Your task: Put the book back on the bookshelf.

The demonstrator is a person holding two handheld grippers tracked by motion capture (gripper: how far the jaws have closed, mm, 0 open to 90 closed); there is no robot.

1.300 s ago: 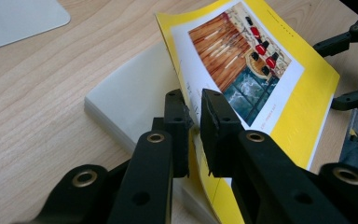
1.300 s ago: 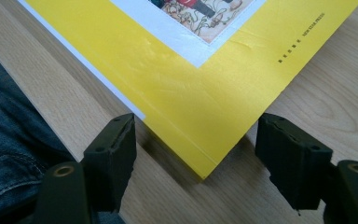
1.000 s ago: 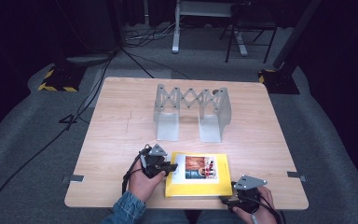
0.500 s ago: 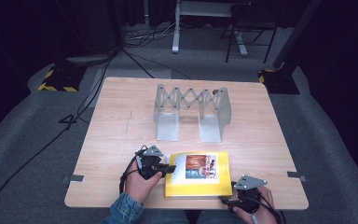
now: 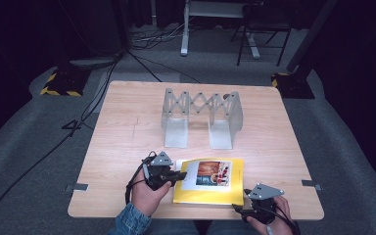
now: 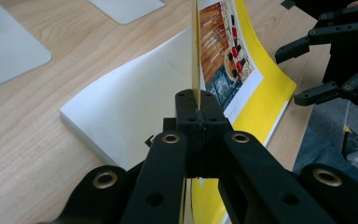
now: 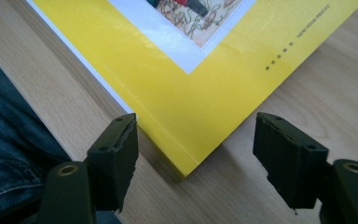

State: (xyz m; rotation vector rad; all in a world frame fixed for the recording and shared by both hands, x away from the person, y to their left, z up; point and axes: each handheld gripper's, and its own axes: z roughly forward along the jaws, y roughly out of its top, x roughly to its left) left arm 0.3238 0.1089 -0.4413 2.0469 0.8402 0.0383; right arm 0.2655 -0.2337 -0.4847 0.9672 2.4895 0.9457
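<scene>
A yellow book (image 5: 210, 191) with a picture on its cover lies near the table's front edge. My left gripper (image 5: 180, 175) is at the book's left side, and its jaws have just closed onto the cover's edge. In the left gripper view the gripper (image 6: 197, 100) is shut on the thin cover (image 6: 223, 46), which stands lifted off the white pages (image 6: 135, 102). My right gripper (image 5: 240, 209) sits at the book's front right corner. In its own view the right gripper (image 7: 196, 149) is open, and the yellow corner (image 7: 191, 93) points into the gap without touching either pad.
A grey metal expanding rack (image 5: 200, 115) stands on two flat feet at the middle back of the wooden table (image 5: 127, 127). A person's denim-clad leg (image 7: 9, 154) is just below the table's front edge. Dark floor, cables and stands surround the table.
The left gripper has risen a little with the cover's edge in it, opening the cover off the pages. The right gripper has stayed where it was.
</scene>
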